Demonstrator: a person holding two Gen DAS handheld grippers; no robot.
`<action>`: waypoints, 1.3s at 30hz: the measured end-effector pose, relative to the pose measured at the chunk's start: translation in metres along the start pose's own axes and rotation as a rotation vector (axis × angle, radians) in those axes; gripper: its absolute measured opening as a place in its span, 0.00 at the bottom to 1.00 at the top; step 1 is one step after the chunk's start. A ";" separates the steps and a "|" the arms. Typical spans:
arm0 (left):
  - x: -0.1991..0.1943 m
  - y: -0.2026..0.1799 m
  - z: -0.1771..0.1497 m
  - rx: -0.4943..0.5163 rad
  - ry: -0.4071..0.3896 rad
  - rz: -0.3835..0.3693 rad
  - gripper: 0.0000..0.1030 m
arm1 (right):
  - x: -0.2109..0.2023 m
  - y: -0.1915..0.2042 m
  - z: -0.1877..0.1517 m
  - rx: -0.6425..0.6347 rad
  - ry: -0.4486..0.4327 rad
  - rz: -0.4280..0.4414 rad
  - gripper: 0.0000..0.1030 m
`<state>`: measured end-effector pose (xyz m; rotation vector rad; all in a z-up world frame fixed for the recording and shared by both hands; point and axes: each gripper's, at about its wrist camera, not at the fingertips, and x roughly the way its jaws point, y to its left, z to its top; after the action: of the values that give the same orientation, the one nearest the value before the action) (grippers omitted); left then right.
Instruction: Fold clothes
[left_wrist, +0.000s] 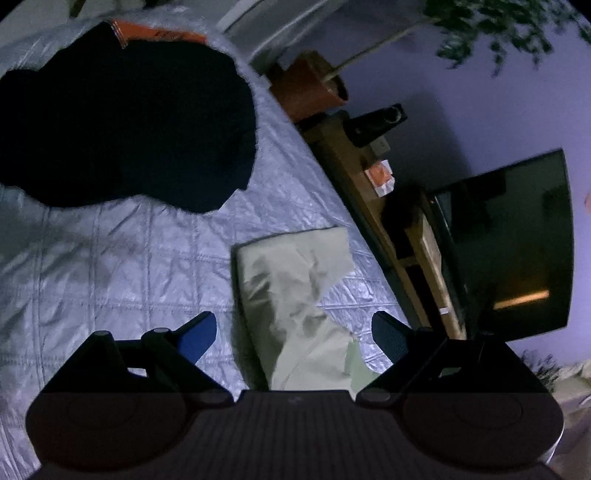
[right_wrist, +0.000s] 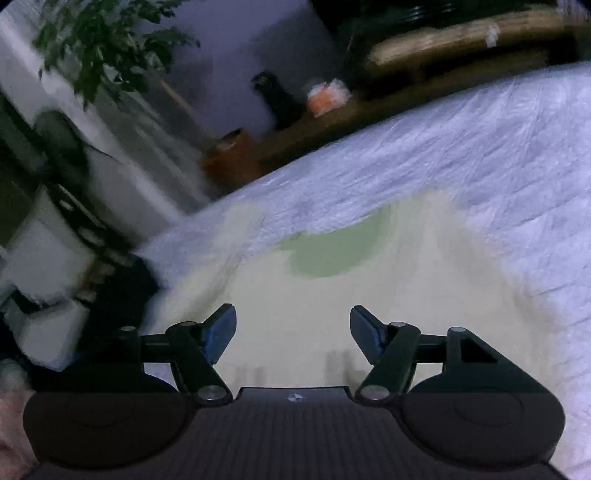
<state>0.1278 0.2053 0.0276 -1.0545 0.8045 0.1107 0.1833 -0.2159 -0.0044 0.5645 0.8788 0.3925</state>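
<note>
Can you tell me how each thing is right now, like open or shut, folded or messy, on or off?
Left gripper: jaws open, holding nothing.
Right gripper: jaws open, holding nothing.
Pale green garment: lying on the bed, partly folded, wrinkled.
Dark garment: spread flat on the bed, not folded.
Quilted bedspread: laid out, crinkled.
Television: screen dark, looks off.
Potted plant: standing in its orange pot.

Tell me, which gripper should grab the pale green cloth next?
Probably the right gripper: its open fingers sit directly over the pale green cloth. The left gripper is open too, but looks at the cloth's narrow end.
</note>
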 end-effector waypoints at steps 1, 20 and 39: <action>0.000 0.002 0.001 -0.011 0.006 0.000 0.87 | 0.019 0.008 0.005 0.038 0.033 0.026 0.71; 0.002 0.003 -0.002 -0.071 0.041 -0.012 0.87 | 0.196 0.048 -0.001 0.404 0.162 0.204 0.42; 0.018 -0.011 -0.021 0.012 0.087 -0.003 0.87 | -0.071 0.111 -0.124 -0.144 -0.501 -0.187 0.18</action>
<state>0.1341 0.1780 0.0193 -1.0546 0.8811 0.0580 0.0315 -0.1300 0.0433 0.4162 0.4117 0.1298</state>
